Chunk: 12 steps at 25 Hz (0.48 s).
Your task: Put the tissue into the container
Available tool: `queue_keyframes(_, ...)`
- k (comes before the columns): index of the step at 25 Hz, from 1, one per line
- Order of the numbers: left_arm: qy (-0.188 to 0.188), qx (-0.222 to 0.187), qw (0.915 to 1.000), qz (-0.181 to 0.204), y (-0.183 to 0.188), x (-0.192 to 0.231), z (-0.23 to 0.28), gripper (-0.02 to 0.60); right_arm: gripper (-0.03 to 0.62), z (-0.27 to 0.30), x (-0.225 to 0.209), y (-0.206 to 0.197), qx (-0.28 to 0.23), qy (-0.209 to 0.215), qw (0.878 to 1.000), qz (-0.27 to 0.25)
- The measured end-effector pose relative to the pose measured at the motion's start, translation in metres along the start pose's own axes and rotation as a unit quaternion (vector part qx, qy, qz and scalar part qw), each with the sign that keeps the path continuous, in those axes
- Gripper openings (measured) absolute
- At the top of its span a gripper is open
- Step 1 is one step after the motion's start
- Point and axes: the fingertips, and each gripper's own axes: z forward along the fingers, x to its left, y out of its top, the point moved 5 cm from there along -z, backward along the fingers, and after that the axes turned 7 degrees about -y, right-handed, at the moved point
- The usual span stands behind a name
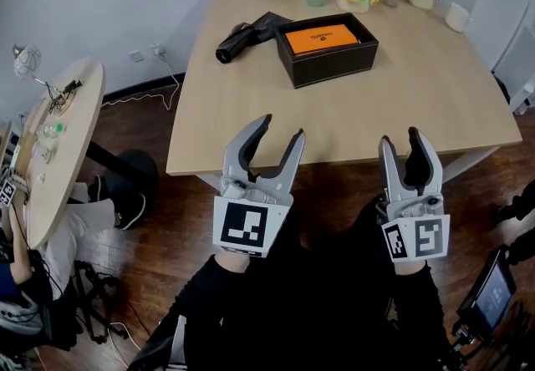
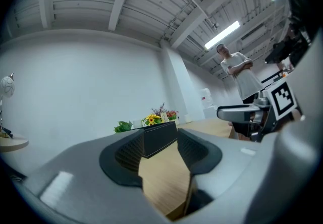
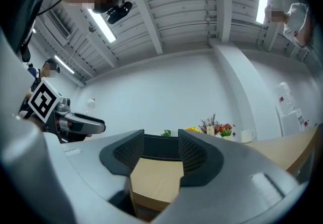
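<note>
left tongs (image 1: 282,129) and right tongs (image 1: 401,137) hung narrowly parted and empty before the pale wooden worktop's (image 1: 359,114) near edge. the flat orange pack (image 1: 322,37), probably the tissue, lay inside the black rectangular box (image 1: 333,66), far centre. any reach should probably clear the box's rim first. the pack's print was too small to read, and i could not identify the dark bundle (image 1: 238,42) to its left.

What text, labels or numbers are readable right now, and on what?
On the orange tissue pack in the black container: dark print, too small to read.
On the left marker cube and right marker cube: black-and-white square patterns only, no letters or numbers.
No other text shows.
</note>
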Motion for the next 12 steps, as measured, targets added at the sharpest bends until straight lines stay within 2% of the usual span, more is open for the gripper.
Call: queue_keyframes(12, -0.002, 0.004, 1.0, 0.0, -0.0016, -0.0002, 0.0005, 0.187, 0.192, 0.0007, 0.0002, -0.0028, 0.006, -0.001, 1.0, 0.0)
